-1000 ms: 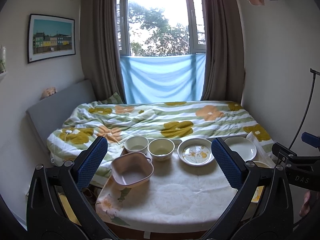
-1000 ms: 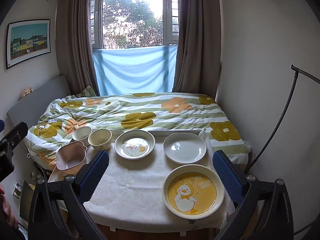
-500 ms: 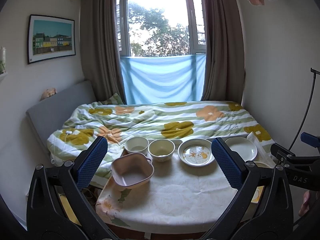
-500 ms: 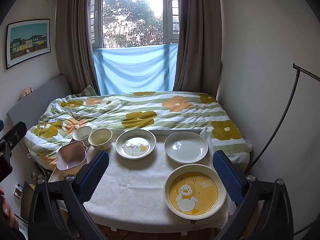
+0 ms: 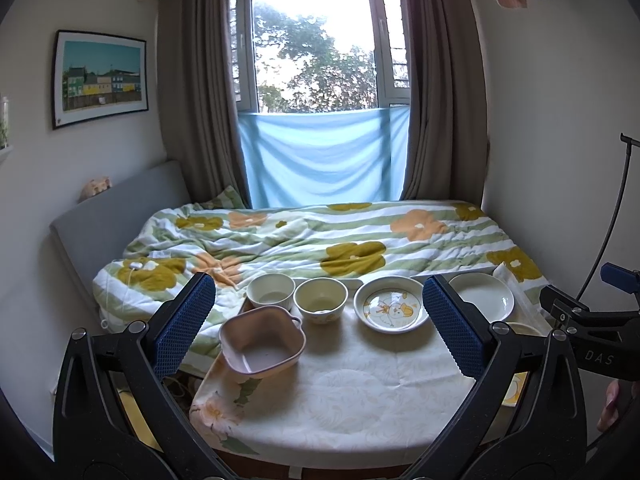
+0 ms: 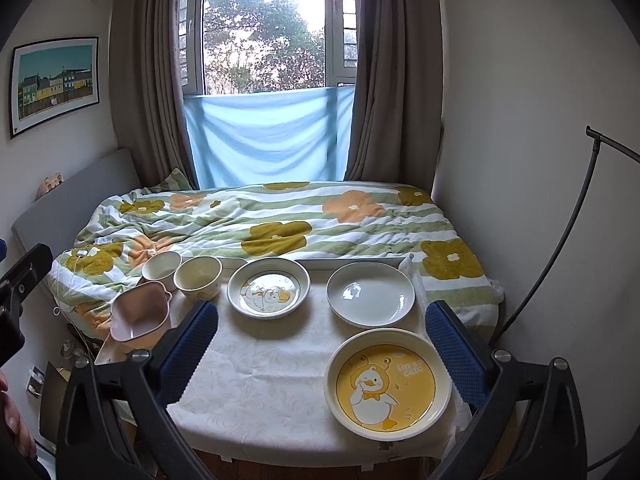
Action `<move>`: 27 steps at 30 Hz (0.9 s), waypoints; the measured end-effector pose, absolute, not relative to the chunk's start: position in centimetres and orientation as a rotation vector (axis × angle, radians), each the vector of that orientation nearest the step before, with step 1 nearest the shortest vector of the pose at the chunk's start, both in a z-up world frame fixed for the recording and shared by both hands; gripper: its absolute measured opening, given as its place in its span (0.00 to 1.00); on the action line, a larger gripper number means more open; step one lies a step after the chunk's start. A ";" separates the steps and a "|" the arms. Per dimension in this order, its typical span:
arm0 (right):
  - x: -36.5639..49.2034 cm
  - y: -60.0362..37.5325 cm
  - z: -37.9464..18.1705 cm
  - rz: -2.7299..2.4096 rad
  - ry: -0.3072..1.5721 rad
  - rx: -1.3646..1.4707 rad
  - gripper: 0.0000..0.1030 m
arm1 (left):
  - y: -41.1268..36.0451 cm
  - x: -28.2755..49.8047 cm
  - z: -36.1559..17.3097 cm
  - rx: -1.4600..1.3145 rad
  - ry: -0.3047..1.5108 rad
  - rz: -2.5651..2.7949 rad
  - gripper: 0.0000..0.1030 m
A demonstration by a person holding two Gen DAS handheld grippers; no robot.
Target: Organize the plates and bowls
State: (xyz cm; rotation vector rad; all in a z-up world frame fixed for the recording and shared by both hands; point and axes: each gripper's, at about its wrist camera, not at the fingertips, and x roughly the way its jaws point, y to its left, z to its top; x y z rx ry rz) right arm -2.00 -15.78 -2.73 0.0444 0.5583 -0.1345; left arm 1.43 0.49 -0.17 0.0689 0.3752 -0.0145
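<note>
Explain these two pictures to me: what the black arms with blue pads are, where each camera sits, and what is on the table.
No robot here: a person holds two hand grippers, each with a camera looking along its blue-padded fingers. One picture comes from the left gripper, the other from the right gripper. Both are open and hold nothing. On the table lie a pink square bowl, two round bowls, a duck-print deep plate, a plain white plate and a yellow duck plate. Behind is a bed.
</note>
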 end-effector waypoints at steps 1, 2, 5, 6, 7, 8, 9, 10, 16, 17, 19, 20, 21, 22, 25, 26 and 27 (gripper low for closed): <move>-1.9 -15.8 -2.7 -0.133 0.559 0.046 1.00 | 0.6 1.5 -0.2 0.069 0.376 -0.014 1.00; -1.9 -15.8 -2.7 -0.134 0.559 0.046 1.00 | 0.5 1.4 -0.2 0.069 0.374 -0.013 1.00; -1.9 -15.8 -2.7 -0.132 0.561 0.047 1.00 | 0.4 1.5 -0.1 0.069 0.373 -0.013 1.00; -1.9 -15.7 -2.7 -0.133 0.560 0.046 1.00 | 0.4 1.6 -0.1 0.069 0.373 -0.013 1.00; -1.9 -15.7 -2.6 -0.134 0.560 0.045 1.00 | 0.4 1.7 -0.1 0.069 0.373 -0.012 1.00; -1.9 -15.7 -2.7 -0.133 0.560 0.045 1.00 | 0.5 1.7 -0.1 0.069 0.373 -0.011 1.00; -1.9 -15.7 -2.6 -0.133 0.560 0.045 1.00 | 0.4 1.7 -0.2 0.069 0.373 -0.012 1.00; -1.8 -15.7 -2.8 -0.134 0.560 0.044 1.00 | 0.5 1.7 -0.2 0.070 0.373 -0.011 1.00; -1.8 -15.8 -2.7 -0.132 0.561 0.046 1.00 | 0.5 1.7 -0.2 0.070 0.373 -0.011 1.00; -1.7 -15.8 -2.9 -0.132 0.561 0.045 1.00 | 0.6 1.8 -0.3 0.069 0.373 -0.011 1.00; -1.7 -15.8 -2.9 -0.132 0.561 0.045 1.00 | 0.6 1.8 -0.3 0.070 0.372 -0.010 1.00; -1.7 -15.8 -2.8 -0.133 0.562 0.045 1.00 | 0.5 1.8 -0.3 0.071 0.372 -0.010 1.00; -1.7 -15.8 -2.9 -0.133 0.562 0.045 1.00 | 0.6 1.8 -0.3 0.071 0.373 -0.011 1.00; -1.7 -15.8 -2.9 -0.133 0.562 0.045 1.00 | 0.5 1.8 -0.3 0.070 0.374 -0.011 1.00; -1.6 -15.7 -3.0 -0.134 0.563 0.041 1.00 | 0.7 1.9 -0.3 0.067 0.384 -0.020 1.00; -1.6 -15.7 -3.0 -0.138 0.566 0.041 1.00 | 0.7 2.0 -0.3 0.071 0.390 -0.025 1.00; -1.6 -15.7 -2.9 -0.140 0.570 0.045 1.00 | 0.6 2.1 -0.2 0.076 0.394 -0.028 1.00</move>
